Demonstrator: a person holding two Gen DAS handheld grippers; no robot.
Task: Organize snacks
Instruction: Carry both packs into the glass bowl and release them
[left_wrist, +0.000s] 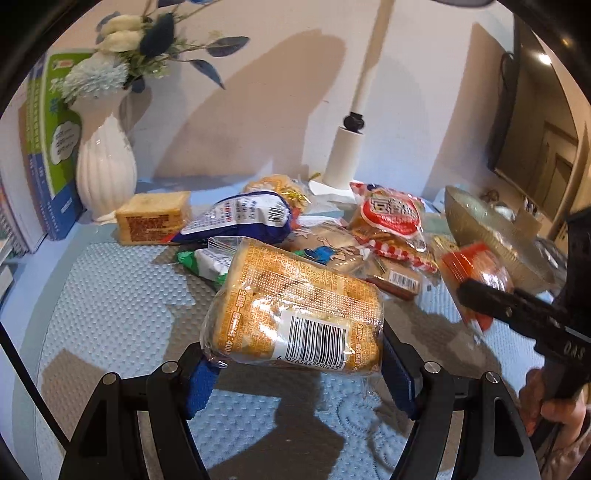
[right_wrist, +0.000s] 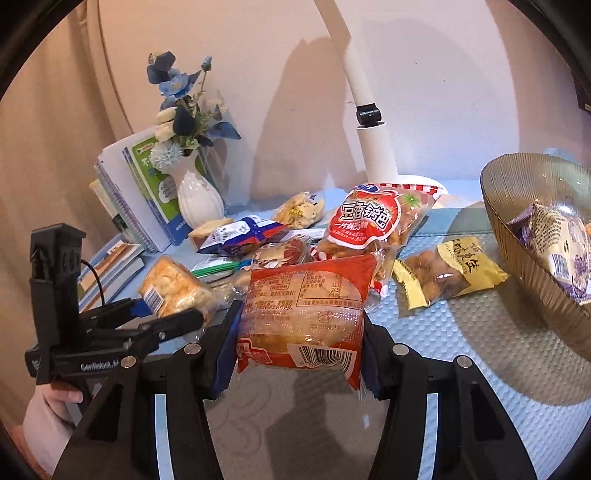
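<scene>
Snacks being lifted clear of the mat: orange bread loaf (left_wrist: 295, 314) clamped in left gripper (left_wrist: 301, 363), red bun packet (right_wrist: 306, 314) clamped in right gripper (right_wrist: 297, 354). Possibly slipping, slick wrappers squeezing out near the ribbed bowl (right_wrist: 517, 236). Holding one purple packet (right_wrist: 557, 247) already; roughly seven packets waiting in the pile (right_wrist: 369, 221).

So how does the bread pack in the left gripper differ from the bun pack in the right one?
The bread pack is clear with orange print; the bun pack is mostly red with a clear window. The bread pack is a blocky loaf lying lengthwise away from the left gripper; the bun pack is flatter and stands upright in the right gripper. Both are clamped at the sides, lifted off the mat, barcode facing the camera.
</scene>
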